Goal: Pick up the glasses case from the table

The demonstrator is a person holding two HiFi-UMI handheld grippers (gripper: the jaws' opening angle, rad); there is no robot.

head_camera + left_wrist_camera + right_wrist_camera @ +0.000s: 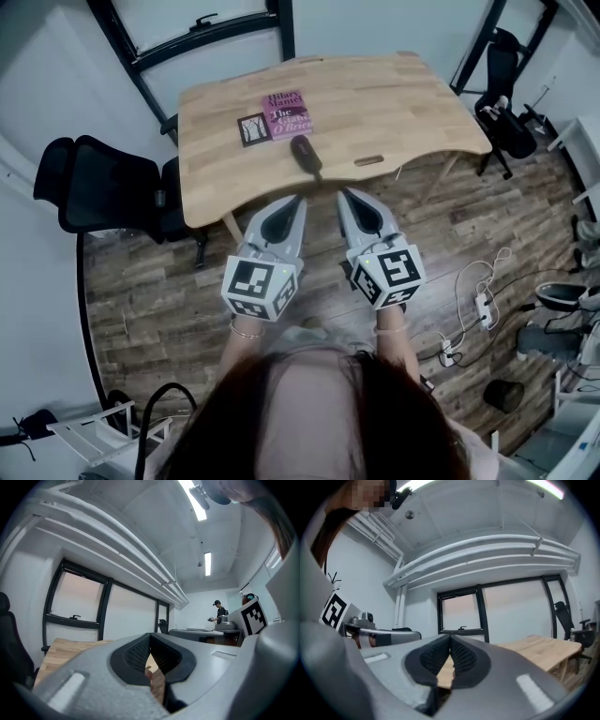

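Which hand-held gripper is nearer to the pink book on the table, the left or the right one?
Left. The left hand-held gripper is off the table's near edge, almost directly before the book; the right hand-held gripper is further to the side.

Just ahead of the grey jaws lay a black glasses case (306,155) on the pale wood-grain worktop (394,103). Beyond it sat a pink book (281,116), and behind them, black-and-white marker cubes (259,289).
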